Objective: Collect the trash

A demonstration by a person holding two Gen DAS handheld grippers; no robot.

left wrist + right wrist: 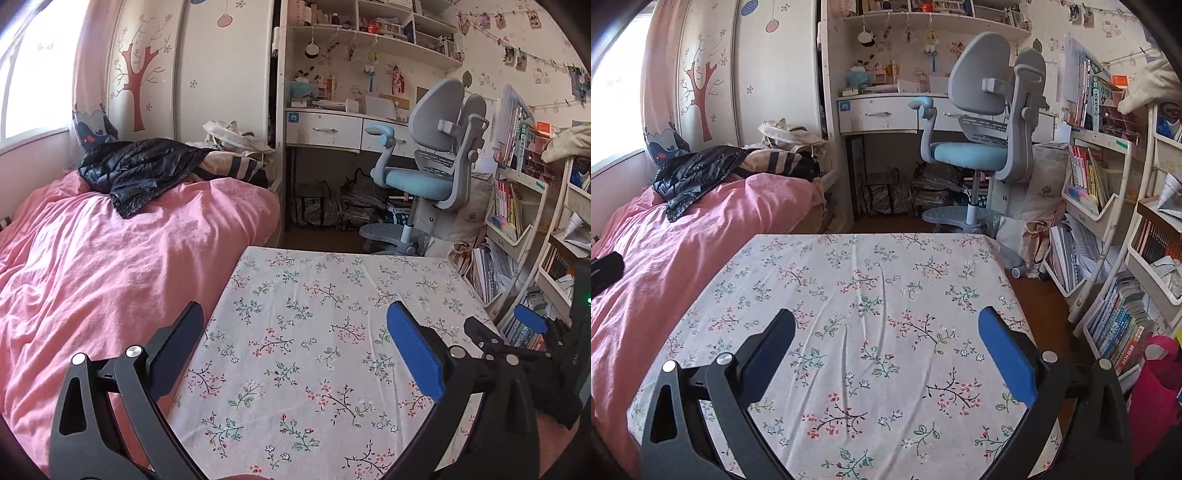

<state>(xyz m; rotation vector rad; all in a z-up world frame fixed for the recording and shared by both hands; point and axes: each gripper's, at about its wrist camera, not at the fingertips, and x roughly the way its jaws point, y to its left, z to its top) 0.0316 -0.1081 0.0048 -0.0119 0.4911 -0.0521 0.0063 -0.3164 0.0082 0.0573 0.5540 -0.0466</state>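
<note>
Left gripper point(295, 345): jaws spread wide, holding nothing, above the bench point(332, 295).
Right gripper point(886, 347): jaws spread wide, holding nothing, over the same flowered cloth.
Trash: none can be made out on the bench.
Bed point(92, 258): just left of the bench, pink cover, black jacket point(136, 170) lying at its far end.
Chair point(982, 122): beyond the bench.

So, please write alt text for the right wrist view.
The open right claw hovers empty above a table covered by a floral cloth. A pink bed lies to the left, and a grey-blue desk chair stands behind.
</note>
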